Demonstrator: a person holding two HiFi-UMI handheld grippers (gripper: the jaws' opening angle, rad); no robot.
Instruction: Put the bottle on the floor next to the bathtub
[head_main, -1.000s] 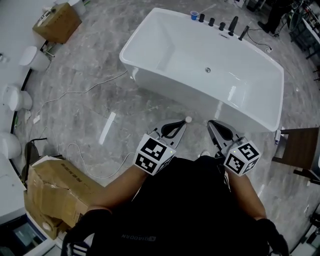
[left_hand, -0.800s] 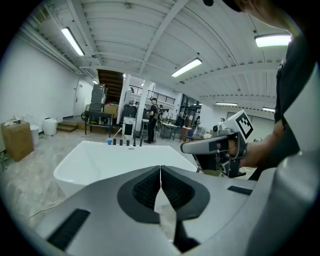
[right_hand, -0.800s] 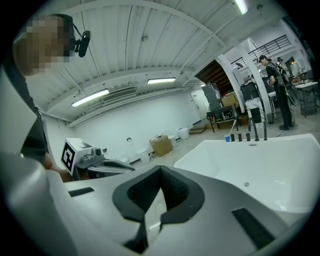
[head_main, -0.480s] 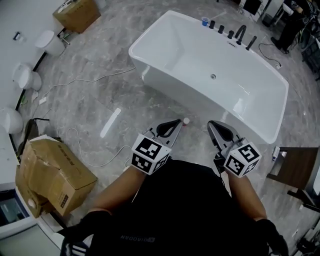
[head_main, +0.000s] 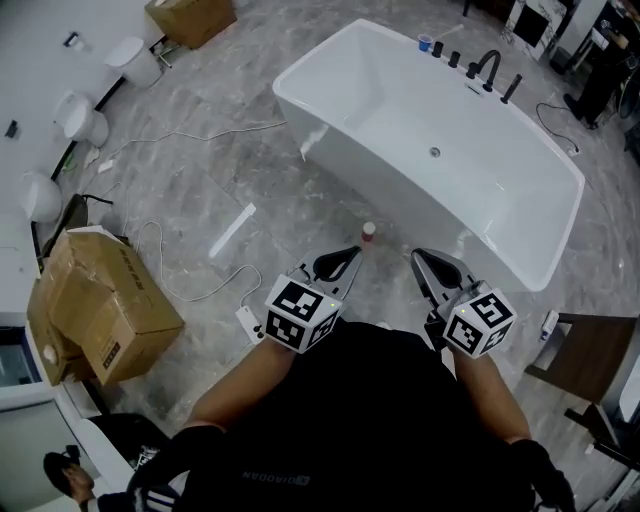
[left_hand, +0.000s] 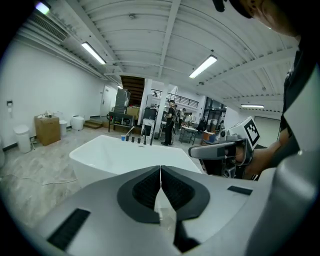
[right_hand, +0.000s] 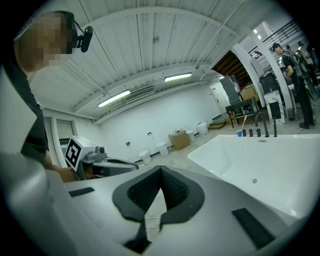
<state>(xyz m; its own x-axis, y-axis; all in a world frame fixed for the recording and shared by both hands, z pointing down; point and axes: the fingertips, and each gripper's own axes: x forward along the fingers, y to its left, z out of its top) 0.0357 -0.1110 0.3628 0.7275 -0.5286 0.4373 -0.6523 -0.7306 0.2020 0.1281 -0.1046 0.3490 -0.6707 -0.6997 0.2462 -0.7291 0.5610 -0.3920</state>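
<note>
A small bottle (head_main: 368, 234) with a pale cap stands on the grey floor, close to the near wall of the white bathtub (head_main: 385, 185). My left gripper (head_main: 353, 253) hangs just short of the bottle, shut, with nothing in it. My right gripper (head_main: 419, 257) is level with it to the right, also shut and empty. In the left gripper view the jaws (left_hand: 160, 172) meet in a thin line with the bathtub (left_hand: 115, 150) beyond them. The right gripper (right_hand: 160, 172) looks over the bathtub (right_hand: 260, 165). Neither gripper view shows the bottle.
Black taps (head_main: 487, 70) and a blue cup (head_main: 425, 44) sit on the tub's far rim. A cardboard box (head_main: 95, 300) and loose cables (head_main: 190, 290) lie at left, white toilets (head_main: 75, 115) along the wall. A wooden stool (head_main: 585, 360) stands at right.
The head view has swung, and the tub and floor now sit further right. The bottle, which was at the left gripper's tip, now stands a little way ahead of it. Both grippers stay shut.
</note>
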